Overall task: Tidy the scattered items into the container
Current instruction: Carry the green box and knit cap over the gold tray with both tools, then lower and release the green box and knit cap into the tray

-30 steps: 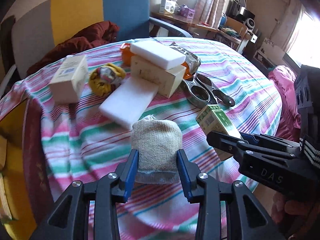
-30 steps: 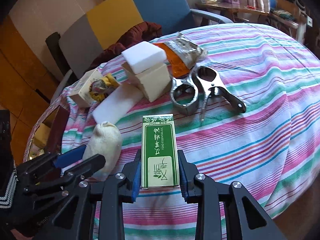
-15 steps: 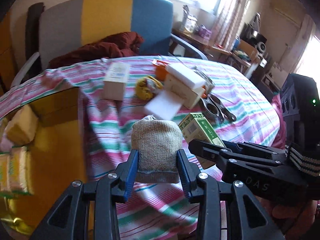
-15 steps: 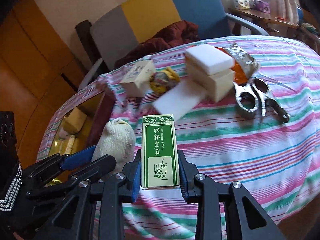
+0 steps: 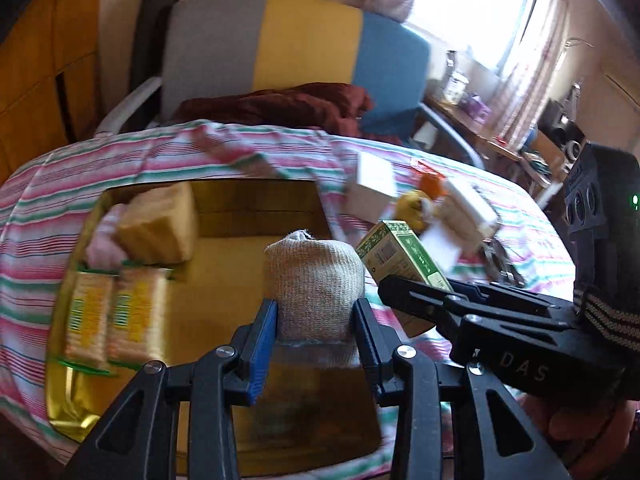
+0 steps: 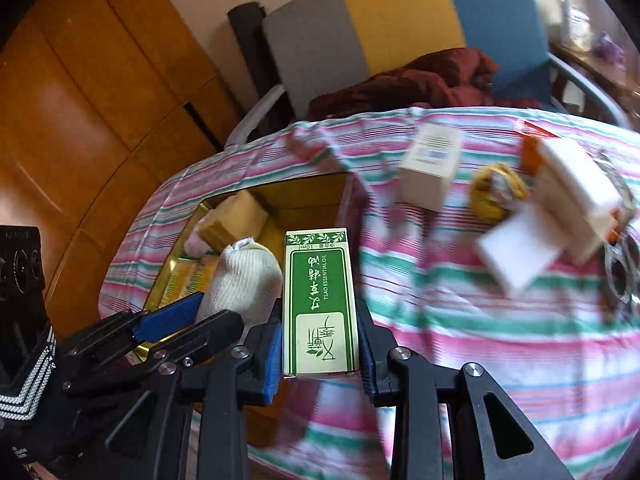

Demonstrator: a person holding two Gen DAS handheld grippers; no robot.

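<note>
Gold lining of the container [image 5: 208, 280] and its wrapped biscuit packs [image 5: 114, 312] showed fully only from the left wrist. Angled downward over it, the left gripper [image 5: 316, 320] clamped a knitted pouch [image 5: 316, 284]; the right gripper [image 6: 320, 344], beside it, pinched a green box [image 6: 318, 304].

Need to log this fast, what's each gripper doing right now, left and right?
Left gripper: closed on the beige knitted pouch.
Right gripper: closed on the green essential oil box.
</note>
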